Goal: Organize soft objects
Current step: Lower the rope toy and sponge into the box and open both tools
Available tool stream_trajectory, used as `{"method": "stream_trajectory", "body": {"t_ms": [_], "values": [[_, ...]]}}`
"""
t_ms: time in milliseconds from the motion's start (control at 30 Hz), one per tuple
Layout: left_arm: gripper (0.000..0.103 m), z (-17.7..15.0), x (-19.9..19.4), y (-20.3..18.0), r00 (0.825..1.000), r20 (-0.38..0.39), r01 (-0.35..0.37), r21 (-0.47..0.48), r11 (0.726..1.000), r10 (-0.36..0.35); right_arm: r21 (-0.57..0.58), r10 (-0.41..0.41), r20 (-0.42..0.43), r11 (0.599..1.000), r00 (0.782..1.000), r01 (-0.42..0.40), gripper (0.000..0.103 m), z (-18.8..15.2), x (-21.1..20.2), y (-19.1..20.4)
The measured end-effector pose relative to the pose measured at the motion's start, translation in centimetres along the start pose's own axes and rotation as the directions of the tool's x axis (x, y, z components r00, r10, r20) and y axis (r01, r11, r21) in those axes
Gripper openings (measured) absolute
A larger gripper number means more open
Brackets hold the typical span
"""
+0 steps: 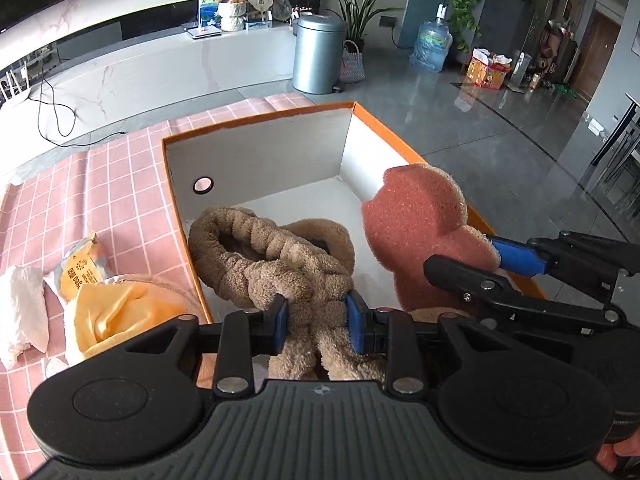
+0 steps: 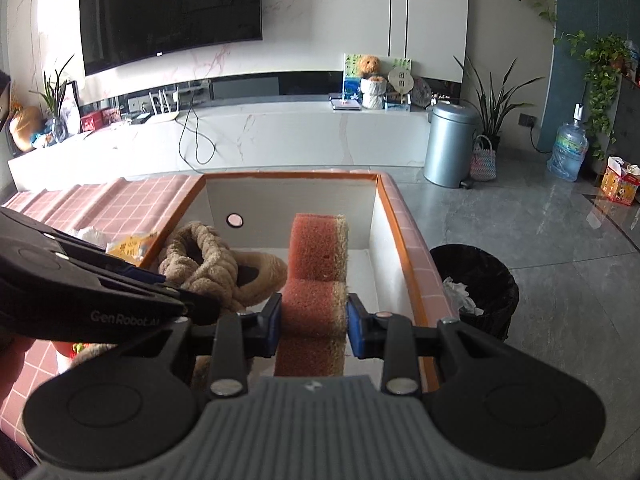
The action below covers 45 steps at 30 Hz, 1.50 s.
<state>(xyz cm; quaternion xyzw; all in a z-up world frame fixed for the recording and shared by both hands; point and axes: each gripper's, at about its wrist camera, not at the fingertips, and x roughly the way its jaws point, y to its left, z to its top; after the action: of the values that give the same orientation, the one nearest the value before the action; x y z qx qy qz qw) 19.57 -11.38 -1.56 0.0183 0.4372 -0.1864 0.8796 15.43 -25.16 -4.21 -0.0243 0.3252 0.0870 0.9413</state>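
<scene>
Over the orange-rimmed box (image 1: 256,160), the left gripper (image 1: 316,322) clamped the plush toy (image 1: 260,256) and the right gripper (image 2: 314,322) clamped the pink sponge (image 2: 316,256).

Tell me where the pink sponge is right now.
The pink sponge is clamped in the right gripper, held over the right half of the orange-rimmed box, beside the brown plush slippers that the left gripper holds.

One legible marking only: "GenRobot.ai" in pale letters on the black body of the left gripper (image 2: 200,304), seen at near left.
</scene>
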Motion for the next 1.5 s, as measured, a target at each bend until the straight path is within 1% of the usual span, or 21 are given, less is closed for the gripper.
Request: {"method": "stream_trajectory", "body": {"t_ms": [67,133,200,233,333,500,600,700,833,933,1000,1100,1167,1200,1267,1333,1467,1500], "values": [[0.040,-0.2,-0.1,0.2,1.000,-0.002,0.002,-0.006,1.000,-0.002,-0.009,-0.001,-0.011,1.000,1.000,0.001,0.032,0.0,0.3,0.1],[0.048,-0.4,-0.6,0.5,1.000,0.016,0.003,-0.006,1.000,-0.003,-0.015,-0.007,-0.028,1.000,1.000,0.007,0.032,0.0,0.6,0.3],[0.065,-0.3,-1.3,0.8,0.999,0.046,0.011,-0.010,1.000,-0.010,-0.025,-0.025,-0.050,0.999,0.998,0.024,0.032,-0.1,1.0,0.6],[0.068,-0.4,-1.8,1.1,0.998,0.060,0.017,-0.021,1.000,-0.015,-0.030,-0.029,-0.059,0.999,0.998,0.027,0.032,-0.2,1.2,0.7],[0.068,-0.3,-3.1,1.8,0.995,0.095,0.028,-0.048,0.998,-0.024,-0.054,-0.034,-0.085,0.998,0.996,0.030,0.032,-0.3,1.6,1.1],[0.068,-0.8,-5.3,3.0,0.988,0.155,-0.012,-0.091,0.996,0.027,-0.109,-0.039,-0.160,0.994,0.986,0.022,0.032,-0.5,2.8,2.5],[0.068,-1.1,-6.1,3.8,0.983,0.176,-0.025,-0.115,0.993,0.045,-0.138,-0.047,-0.220,0.990,0.974,0.017,0.033,-0.7,4.0,3.3],[0.068,-1.3,-6.5,4.5,0.982,0.175,-0.046,-0.136,0.990,0.070,-0.154,-0.053,-0.253,0.988,0.966,0.014,0.033,-0.8,4.8,3.9],[0.068,-2.0,-6.4,5.6,0.984,0.162,-0.048,-0.172,0.984,0.076,-0.127,-0.020,-0.294,0.992,0.956,-0.018,0.033,-0.8,5.3,4.2],[0.068,-2.5,-6.4,5.8,0.985,0.154,-0.049,-0.181,0.982,0.078,-0.166,-0.055,-0.319,0.986,0.946,0.001,0.033,-1.2,6.0,4.7],[0.068,-3.0,-6.4,5.9,0.986,0.150,-0.044,-0.181,0.982,0.072,-0.173,-0.056,-0.334,0.985,0.941,-0.002,0.033,-1.5,6.3,4.8],[0.068,-3.8,-6.6,6.1,0.987,0.147,-0.043,-0.190,0.981,0.072,-0.176,-0.067,-0.333,0.984,0.940,0.008,0.035,-1.6,6.2,4.9],[0.068,-4.1,-6.7,6.2,0.987,0.146,-0.043,-0.197,0.979,0.072,-0.177,-0.075,-0.321,0.984,0.944,0.018,0.049,-1.6,5.9,4.8],[0.068,-4.3,-6.8,6.3,0.987,0.146,-0.043,-0.201,0.979,0.073,-0.185,-0.085,-0.313,0.982,0.946,0.027,0.051,-1.7,5.7,5.0],[0.068,-4.5,-7.2,6.4,0.986,0.152,-0.042,-0.205,0.978,0.074,-0.196,-0.101,-0.295,0.980,0.950,0.044,0.059,-1.6,5.2,5.2],[0.068,-4.7,-7.6,6.4,0.984,0.159,-0.041,-0.207,0.977,0.075,-0.210,-0.125,-0.263,0.975,0.957,0.069,0.064,-1.5,4.5,5.4],[0.068,-5.1,-8.3,6.6,0.982,0.168,-0.048,-0.208,0.977,0.084,-0.235,-0.155,-0.181,0.966,0.971,0.111,0.076,-1.2,2.5,5.9],[0.068,-5.3,-8.5,6.6,0.982,0.168,-0.047,-0.207,0.977,0.082,-0.240,-0.162,-0.157,0.963,0.974,0.121,0.077,-1.0,1.9,6.1]]}}
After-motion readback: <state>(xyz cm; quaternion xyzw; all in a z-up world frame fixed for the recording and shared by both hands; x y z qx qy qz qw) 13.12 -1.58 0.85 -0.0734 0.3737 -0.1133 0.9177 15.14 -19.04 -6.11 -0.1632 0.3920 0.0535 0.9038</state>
